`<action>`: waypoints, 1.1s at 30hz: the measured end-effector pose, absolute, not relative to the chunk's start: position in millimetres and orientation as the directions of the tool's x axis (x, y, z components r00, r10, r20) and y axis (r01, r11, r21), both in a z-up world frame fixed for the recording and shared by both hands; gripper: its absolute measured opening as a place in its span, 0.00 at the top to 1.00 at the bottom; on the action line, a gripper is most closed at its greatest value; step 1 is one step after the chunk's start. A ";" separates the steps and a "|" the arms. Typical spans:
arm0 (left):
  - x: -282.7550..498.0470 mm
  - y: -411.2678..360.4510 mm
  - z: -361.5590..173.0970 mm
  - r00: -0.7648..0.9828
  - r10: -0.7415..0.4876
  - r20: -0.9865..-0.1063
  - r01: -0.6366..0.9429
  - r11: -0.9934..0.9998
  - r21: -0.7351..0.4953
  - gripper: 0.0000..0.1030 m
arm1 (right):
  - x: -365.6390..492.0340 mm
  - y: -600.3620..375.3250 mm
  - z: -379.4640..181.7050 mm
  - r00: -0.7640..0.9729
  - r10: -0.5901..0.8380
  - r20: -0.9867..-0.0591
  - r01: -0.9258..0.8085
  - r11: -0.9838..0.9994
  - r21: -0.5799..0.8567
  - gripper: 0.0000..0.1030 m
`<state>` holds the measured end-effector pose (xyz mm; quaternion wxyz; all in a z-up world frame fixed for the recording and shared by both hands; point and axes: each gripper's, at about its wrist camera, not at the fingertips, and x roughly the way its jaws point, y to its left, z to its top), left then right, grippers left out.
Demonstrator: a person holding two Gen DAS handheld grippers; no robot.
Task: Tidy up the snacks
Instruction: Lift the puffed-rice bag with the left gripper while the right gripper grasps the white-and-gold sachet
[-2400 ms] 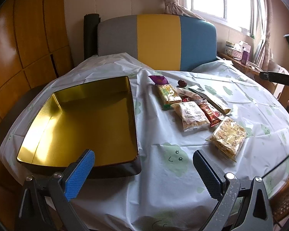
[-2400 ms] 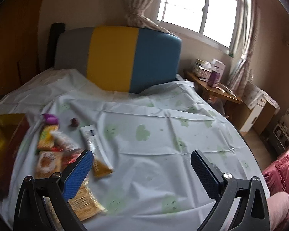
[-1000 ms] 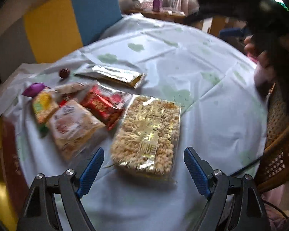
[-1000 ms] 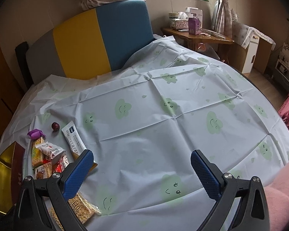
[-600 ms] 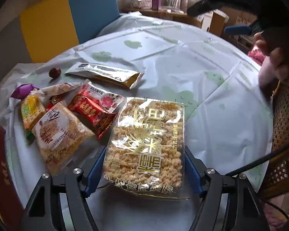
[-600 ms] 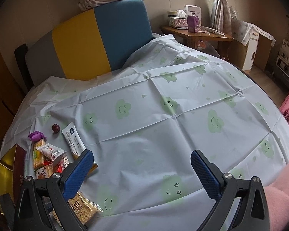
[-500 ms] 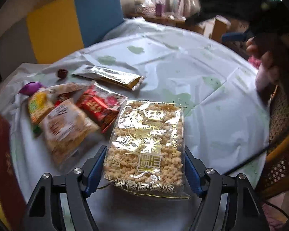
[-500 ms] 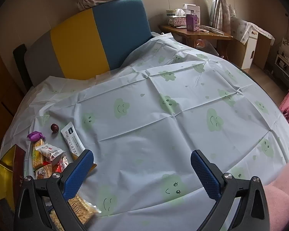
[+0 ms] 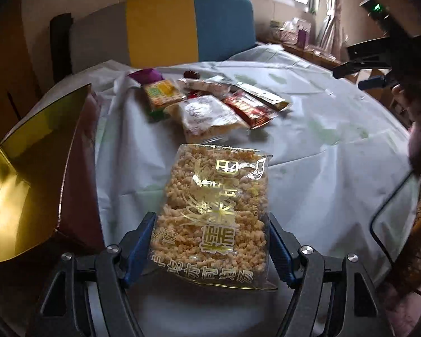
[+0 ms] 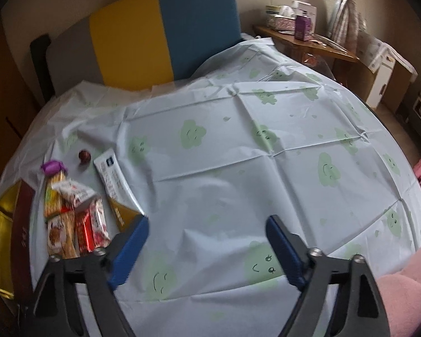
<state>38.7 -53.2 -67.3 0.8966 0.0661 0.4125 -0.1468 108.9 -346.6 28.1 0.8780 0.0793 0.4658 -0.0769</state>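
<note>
Since the earlier frame, left gripper (image 9: pixel 210 250) has closed on the puffed-rice pack (image 9: pixel 214 210) and swung it left, toward the gold-lined box (image 9: pixel 28 174). Both blue pads press the pack's near end, left and right edges; the far end sticks out unsupported and looks lifted off the tablecloth (image 9: pixel 322 154). Judgement: light, crinkly film over a brittle slab, slippery, cracks if squeezed hard. Holding across the width is fine; a grip nearer the middle would sag less. Right gripper (image 10: pixel 207 238) hangs over bare cloth at the near right, jaws closing, nothing between them. Remaining snacks (image 9: pixel 210 104) sit in a cluster far-centre, just right of the box.
</note>
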 end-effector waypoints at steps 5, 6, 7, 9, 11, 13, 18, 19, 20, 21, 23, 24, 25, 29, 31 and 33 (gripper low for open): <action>41.5 -51.2 -70.3 0.611 -0.226 -0.758 0.318 0.948 -0.027 0.27 | 117.5 -321.2 23.6 0.503 0.012 -0.864 0.099 0.993 0.071 0.56; 40.4 -51.2 -70.1 0.612 -0.227 -0.758 0.318 0.948 -0.027 0.27 | 120.2 -315.2 24.0 0.500 0.027 -0.866 0.075 0.994 0.074 0.57; 40.5 -51.0 -69.9 0.612 -0.227 -0.757 0.318 0.948 -0.027 0.27 | 125.5 -305.8 24.9 0.496 0.038 -0.867 0.041 0.997 0.067 0.57; 39.4 -52.8 -70.0 0.614 -0.226 -0.756 0.321 0.947 -0.022 0.27 | 137.6 -291.3 23.4 0.480 0.064 -0.875 -0.009 0.998 0.068 0.57; 37.6 -49.9 -68.6 0.616 -0.227 -0.755 0.321 0.947 -0.023 0.26 | 155.8 -275.5 16.9 0.459 0.078 -0.885 -0.044 0.997 0.065 0.57; 36.4 -50.9 -68.8 0.617 -0.227 -0.753 0.323 0.946 -0.020 0.26 | 173.3 -262.2 8.2 0.445 0.078 -0.892 -0.065 0.996 0.055 0.57; 37.7 -50.6 -69.1 0.612 -0.236 -0.755 0.321 0.946 -0.035 0.27 | 215.7 -245.8 -10.5 0.409 0.116 -0.905 -0.064 0.993 0.098 0.56; 37.9 -50.9 -69.4 0.612 -0.236 -0.755 0.322 0.946 -0.036 0.27 | 222.4 -242.5 -12.6 0.401 0.130 -0.907 -0.067 0.991 0.113 0.56; 37.7 -50.8 -69.4 0.612 -0.238 -0.755 0.322 0.946 -0.037 0.26 | 230.1 -238.6 -15.4 0.395 0.132 -0.909 -0.064 0.991 0.116 0.56; 37.6 -50.6 -69.4 0.611 -0.239 -0.755 0.321 0.946 -0.040 0.26 | 235.0 -235.7 -17.7 0.391 0.122 -0.912 -0.063 0.992 0.106 0.54; 38.0 -50.2 -69.4 0.610 -0.242 -0.755 0.322 0.946 -0.043 0.26 | 244.5 -231.0 -25.1 0.367 0.120 -0.923 -0.075 0.992 0.100 0.47; 38.1 -49.9 -69.4 0.610 -0.242 -0.754 0.322 0.946 -0.043 0.26 | 248.9 -229.3 -31.3 0.342 0.116 -0.933 -0.079 0.992 0.095 0.44; 38.6 -49.6 -69.7 0.610 -0.243 -0.754 0.322 0.946 -0.044 0.26 | 251.8 -228.3 -37.5 0.319 0.106 -0.942 -0.081 0.993 0.084 0.44; 38.2 -49.7 -69.8 0.611 -0.241 -0.754 0.323 0.946 -0.040 0.26 | 251.9 -233.9 -48.3 0.309 0.055 -0.949 -0.061 0.997 0.037 0.60; 38.9 -49.5 -70.2 0.612 -0.240 -0.754 0.322 0.946 -0.040 0.26 | 245.9 -238.2 -43.9 0.323 0.035 -0.946 -0.056 0.998 0.018 0.68; 39.5 -49.4 -70.3 0.612 -0.240 -0.753 0.321 0.946 -0.041 0.26 | 236.7 -244.7 -33.6 0.352 0.016 -0.936 -0.052 0.999 -0.002 0.69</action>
